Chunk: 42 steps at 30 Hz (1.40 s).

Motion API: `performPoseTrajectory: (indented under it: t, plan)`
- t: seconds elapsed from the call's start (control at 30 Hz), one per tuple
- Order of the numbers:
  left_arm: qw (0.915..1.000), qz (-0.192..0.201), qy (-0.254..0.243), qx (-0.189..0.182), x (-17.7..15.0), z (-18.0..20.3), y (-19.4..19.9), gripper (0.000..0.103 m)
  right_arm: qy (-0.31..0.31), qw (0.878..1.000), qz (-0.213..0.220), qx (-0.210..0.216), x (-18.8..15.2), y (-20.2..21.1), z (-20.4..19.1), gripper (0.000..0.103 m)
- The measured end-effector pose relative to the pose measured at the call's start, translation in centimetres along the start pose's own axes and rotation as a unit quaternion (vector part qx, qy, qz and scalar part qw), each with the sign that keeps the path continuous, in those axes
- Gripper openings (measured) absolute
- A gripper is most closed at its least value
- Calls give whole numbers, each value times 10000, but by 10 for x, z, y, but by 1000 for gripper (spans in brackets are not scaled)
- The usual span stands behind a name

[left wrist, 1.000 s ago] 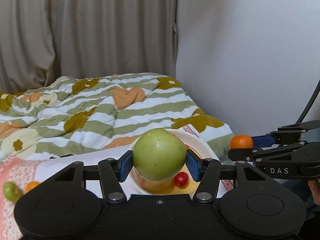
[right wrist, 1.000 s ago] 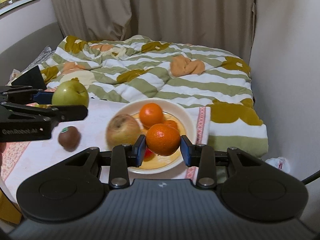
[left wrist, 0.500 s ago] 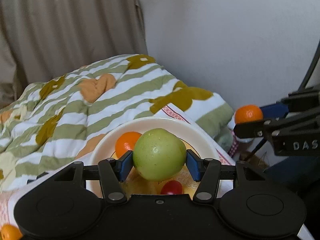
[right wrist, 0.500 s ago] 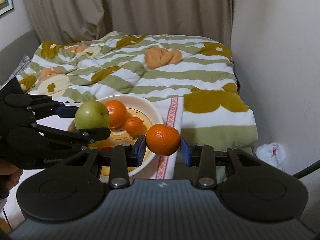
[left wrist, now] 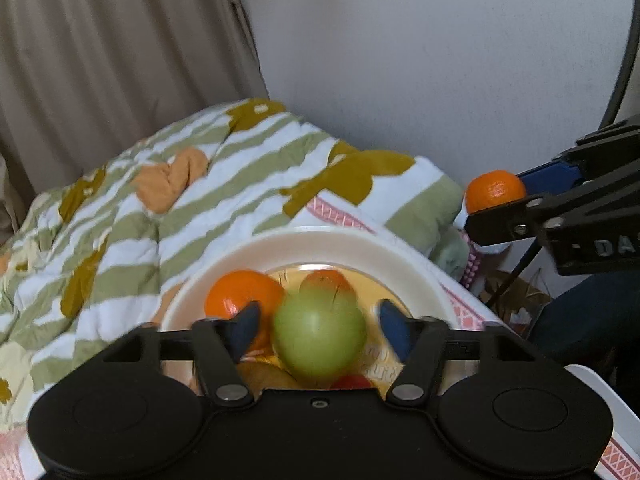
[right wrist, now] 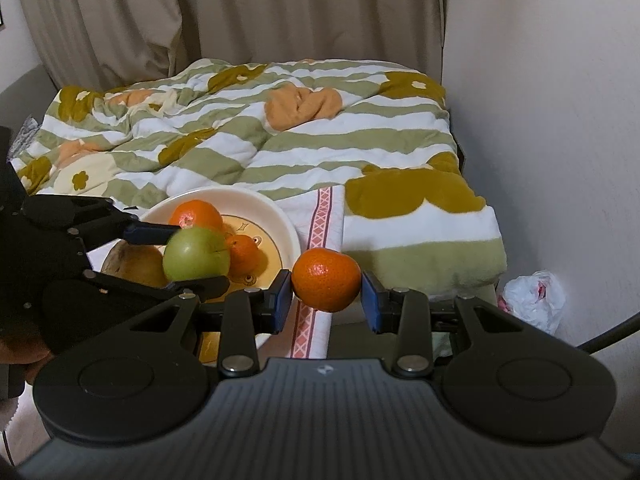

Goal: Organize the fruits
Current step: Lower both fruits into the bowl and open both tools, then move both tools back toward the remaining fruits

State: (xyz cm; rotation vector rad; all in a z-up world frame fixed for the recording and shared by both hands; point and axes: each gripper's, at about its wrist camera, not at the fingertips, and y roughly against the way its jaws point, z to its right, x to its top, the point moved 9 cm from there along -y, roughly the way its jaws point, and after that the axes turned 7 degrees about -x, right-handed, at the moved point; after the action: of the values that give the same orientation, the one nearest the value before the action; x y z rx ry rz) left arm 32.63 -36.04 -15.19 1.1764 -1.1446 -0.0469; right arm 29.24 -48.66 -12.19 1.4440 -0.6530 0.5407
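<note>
Beige curtains (right wrist: 240, 12) and a pale wall (right wrist: 560, 80) back a bed under a green-striped quilt (right wrist: 280, 140). On a white cloth with a pink woven border (right wrist: 320, 216) sits the cream bowl (right wrist: 280, 216), holding two mandarins (right wrist: 196, 214), a brownish fruit (right wrist: 136, 262) and something small and red. The green apple (left wrist: 319, 340), blurred, sits above the bowl between the left gripper's (left wrist: 318, 330) parted blue pads, gaps showing on both sides. The right gripper (right wrist: 326, 294), beside the bowl past the cloth's edge, pinches a mandarin (right wrist: 326, 280) between its pads. A white plastic bag (right wrist: 534, 296) lies on the floor by the wall.
</note>
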Motion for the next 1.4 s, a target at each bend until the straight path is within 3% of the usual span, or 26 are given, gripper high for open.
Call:
performPoseTrajectory:
  t: [0.07,0.23,0.33,0.87,0.93,1.0,1.07,1.4]
  plan:
    - [9999,146,-39,71,4,-1,9,91,-3,10000,22,-15,3,2,1,52]
    - [9997,124,137,157,2,-9,27,92,49,10000,67,29,10,2,0,52]
    - [9989,152,391,190,-2,-18,40,99,175,9997,59,135,13,-3,-9,52]
    - [9900,93,1242,670,-38,-47,86,99,1051,9918,118,719,4,-49,-51,54]
    - [9886,83,1330,698,-42,-49,88,99,1052,9915,200,738,6,-48,-52,63]
    - [9872,77,1416,723,-47,-50,91,99,1024,9918,278,717,7,-45,-51,88]
    - [9859,91,1489,760,-50,-50,95,99,974,9925,394,627,9,-41,-50,103]
    - [9798,300,1732,951,-58,-44,126,99,802,9936,544,581,12,-13,-50,103]
